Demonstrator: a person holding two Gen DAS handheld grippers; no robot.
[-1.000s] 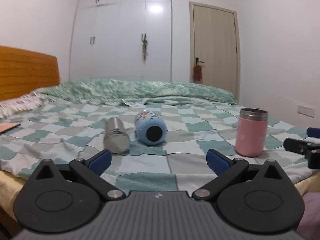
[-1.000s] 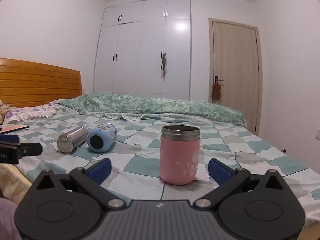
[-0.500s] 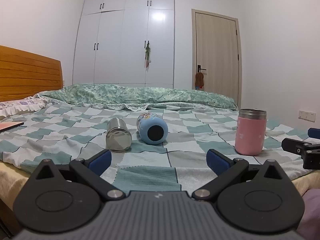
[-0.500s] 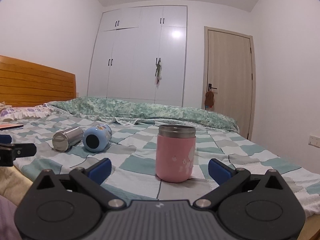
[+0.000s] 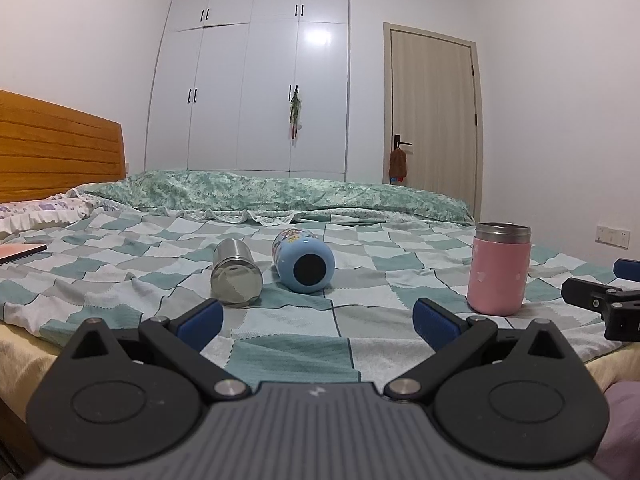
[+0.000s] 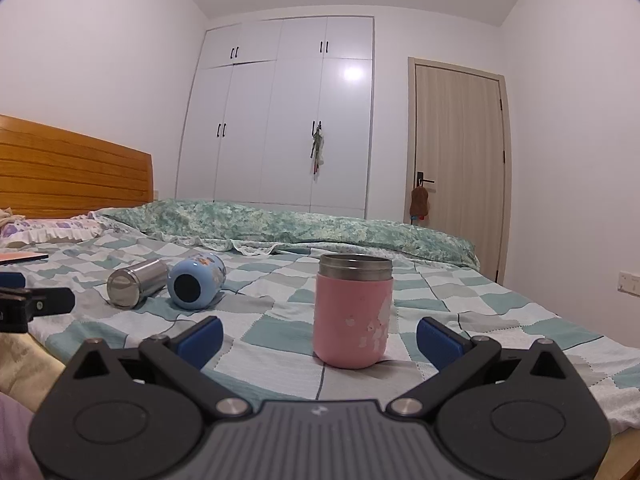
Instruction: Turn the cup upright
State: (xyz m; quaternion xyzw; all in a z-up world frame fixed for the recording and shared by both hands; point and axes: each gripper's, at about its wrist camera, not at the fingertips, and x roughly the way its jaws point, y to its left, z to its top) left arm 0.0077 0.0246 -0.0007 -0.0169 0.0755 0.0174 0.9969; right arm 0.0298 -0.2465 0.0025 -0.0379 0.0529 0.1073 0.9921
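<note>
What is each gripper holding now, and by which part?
Nothing is held. The left gripper and the right gripper are both open; the pink cup stands free between the right one's fingers.

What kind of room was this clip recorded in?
A bedroom, almost certainly in a home. The cups lie on a bed with a checked cover and a wooden headboard, and behind it stand a tall white wardrobe and a closed door.
</note>
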